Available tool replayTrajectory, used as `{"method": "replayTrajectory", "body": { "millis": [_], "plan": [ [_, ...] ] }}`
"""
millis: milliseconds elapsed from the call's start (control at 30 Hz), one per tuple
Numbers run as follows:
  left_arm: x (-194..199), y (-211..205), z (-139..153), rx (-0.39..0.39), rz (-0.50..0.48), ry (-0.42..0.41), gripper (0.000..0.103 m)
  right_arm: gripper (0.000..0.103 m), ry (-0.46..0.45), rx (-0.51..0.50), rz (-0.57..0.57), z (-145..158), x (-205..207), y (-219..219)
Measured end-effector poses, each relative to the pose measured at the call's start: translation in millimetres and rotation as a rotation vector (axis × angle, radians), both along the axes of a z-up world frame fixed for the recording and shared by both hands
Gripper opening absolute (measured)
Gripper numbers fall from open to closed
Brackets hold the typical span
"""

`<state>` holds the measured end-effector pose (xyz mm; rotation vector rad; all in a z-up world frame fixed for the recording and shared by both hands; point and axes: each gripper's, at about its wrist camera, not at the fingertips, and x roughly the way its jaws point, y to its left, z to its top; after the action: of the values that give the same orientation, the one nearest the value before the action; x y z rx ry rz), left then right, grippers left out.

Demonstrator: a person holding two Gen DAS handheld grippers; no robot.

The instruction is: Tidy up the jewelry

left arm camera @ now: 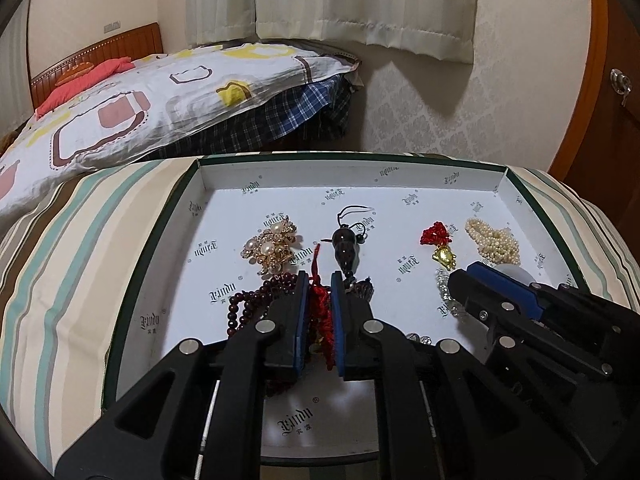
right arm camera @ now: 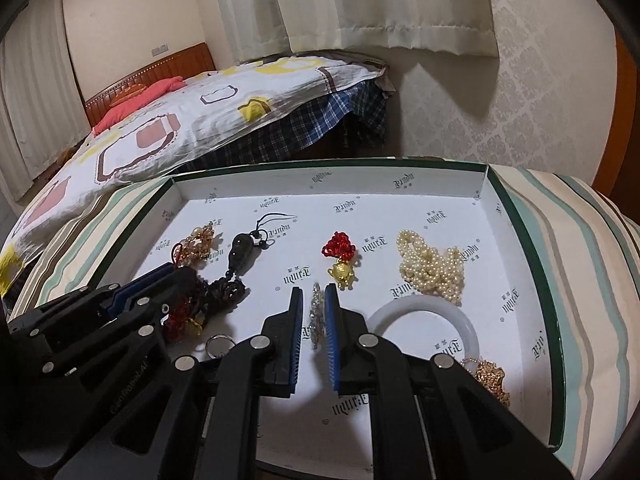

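- The left gripper (left arm camera: 320, 280) is closed on a red knotted cord charm (left arm camera: 323, 312), at 6 o'clock in the shallow white cardboard box (left arm camera: 352, 170).
- The right gripper (right arm camera: 313, 294) pinches a silver sparkling chain (right arm camera: 316, 312), at 9 o'clock from the white jade bangle (right arm camera: 468, 320).

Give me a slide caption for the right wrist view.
Right gripper closed on a silver rhinestone piece inside the jewelry box lid, beside a white bangle and pearl strands.

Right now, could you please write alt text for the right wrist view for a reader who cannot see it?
The right gripper is shut on a silver rhinestone piece inside a shallow white-lined box. Around it lie a white bangle, a pearl strand and a red-knotted gold charm; the left gripper holds a red tassel at left.
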<state>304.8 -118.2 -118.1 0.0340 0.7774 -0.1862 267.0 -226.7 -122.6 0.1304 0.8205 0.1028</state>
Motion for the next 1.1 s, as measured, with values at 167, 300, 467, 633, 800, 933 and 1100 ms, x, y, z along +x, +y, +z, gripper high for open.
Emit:
{"method": "replayTrajectory", "body": {
  "millis": [167,300,467,633,800,933,1100],
  "plan": [
    [0,1,1,0.002,0.013,-0.008,0.034,0.023,-0.006,-0.005,-0.002,1,0,1],
    [0,3,1,0.004,0.027,-0.011,0.043,0.029,-0.009,-0.006,-0.018,2,-3,-3],
    [-2,6,2,0.016,0.037,-0.017,0.054,0.041,-0.019,-0.016,-0.045,4,-6,-8],
    [-8,9,6,0.032,0.051,-0.032,0.066,0.056,-0.032,-0.032,-0.07,9,-14,-15],
    [-25,16,16,0.044,0.066,-0.059,0.082,0.07,-0.058,-0.055,-0.095,19,-28,-19],
    [-51,24,27,0.061,0.07,-0.085,0.089,0.072,-0.064,-0.076,-0.1,26,-47,-17],
    [-84,35,41,0.059,0.074,-0.085,0.09,0.073,-0.072,-0.07,-0.099,37,-74,-13]
  ]
}}
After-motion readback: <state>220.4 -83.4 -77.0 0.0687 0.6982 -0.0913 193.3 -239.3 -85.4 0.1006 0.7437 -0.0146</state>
